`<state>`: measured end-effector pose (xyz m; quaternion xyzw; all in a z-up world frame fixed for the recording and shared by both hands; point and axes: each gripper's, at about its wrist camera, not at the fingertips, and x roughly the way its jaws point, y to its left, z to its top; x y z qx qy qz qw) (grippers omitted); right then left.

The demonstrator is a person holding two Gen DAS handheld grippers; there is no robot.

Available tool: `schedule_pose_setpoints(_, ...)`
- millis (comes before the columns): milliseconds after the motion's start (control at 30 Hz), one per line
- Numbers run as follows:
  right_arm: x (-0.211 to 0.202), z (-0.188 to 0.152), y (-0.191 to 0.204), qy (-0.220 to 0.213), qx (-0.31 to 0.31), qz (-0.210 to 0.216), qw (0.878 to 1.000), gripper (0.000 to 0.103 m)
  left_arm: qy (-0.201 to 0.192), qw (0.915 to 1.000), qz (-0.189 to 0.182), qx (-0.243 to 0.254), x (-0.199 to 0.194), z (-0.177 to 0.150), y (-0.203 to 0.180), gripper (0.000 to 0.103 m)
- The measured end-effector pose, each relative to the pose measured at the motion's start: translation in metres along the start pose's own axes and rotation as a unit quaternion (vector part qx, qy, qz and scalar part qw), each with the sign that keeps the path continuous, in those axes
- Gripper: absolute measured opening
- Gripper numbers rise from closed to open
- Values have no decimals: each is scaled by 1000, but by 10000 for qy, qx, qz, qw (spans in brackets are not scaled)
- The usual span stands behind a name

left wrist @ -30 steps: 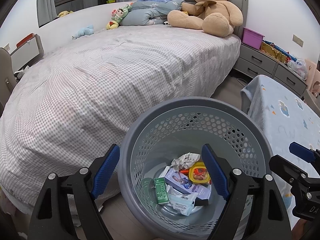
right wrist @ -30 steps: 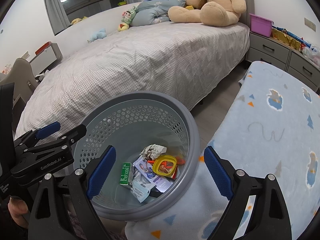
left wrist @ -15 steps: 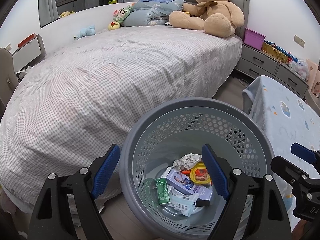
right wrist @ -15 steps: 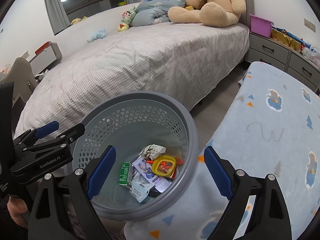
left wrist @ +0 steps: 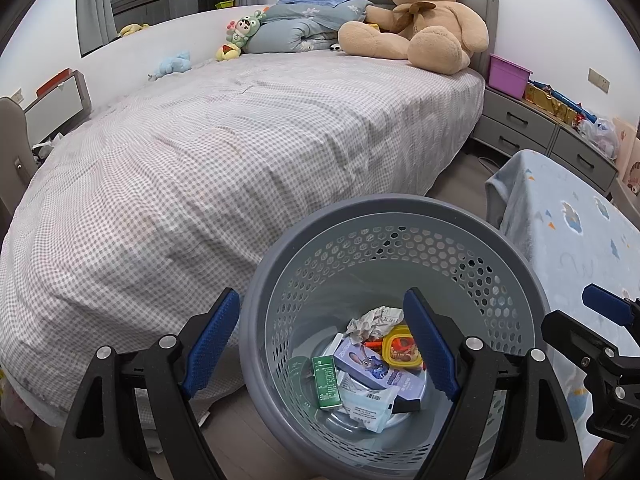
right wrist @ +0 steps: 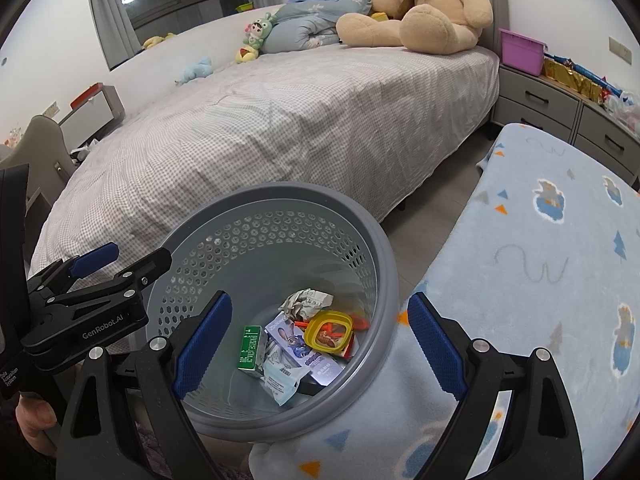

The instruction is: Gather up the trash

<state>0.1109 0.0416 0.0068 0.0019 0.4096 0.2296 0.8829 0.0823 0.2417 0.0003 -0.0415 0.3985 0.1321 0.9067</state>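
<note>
Two grippers hovering over a grey bin [left wrist: 256, 316] beside a bed [left wrist: 240, 152].
Left gripper [left wrist: 324, 344] and right gripper [right wrist: 320, 340] are both gaping wide, gripping nothing; trash [left wrist: 372, 364] is lying inside.

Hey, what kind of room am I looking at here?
Most likely a child's bedroom: a bed with a checked cover, a big teddy bear sitting by the headboard, and grey drawers beside it. A trash basket stands on the floor.

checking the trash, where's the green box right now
The green box lies at the bottom of the grey bin, on the left of the pile beside the purple box, in both wrist views.
</note>
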Motion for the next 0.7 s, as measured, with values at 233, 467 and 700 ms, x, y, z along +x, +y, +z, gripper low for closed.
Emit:
schedule_pose_setpoints(233,0,0,0,2,-2,3,10000,88,13,10000,-2,6,0,0,0,80)
schedule_pose_setpoints(467,0,-1,1,6,-6,7,10000,88,13,10000,11,-24,0,-1,1,80)
schedule_pose_setpoints(700,1,-1,2,7,-3,9,10000,88,23,10000,10,-50,0,0,2,80)
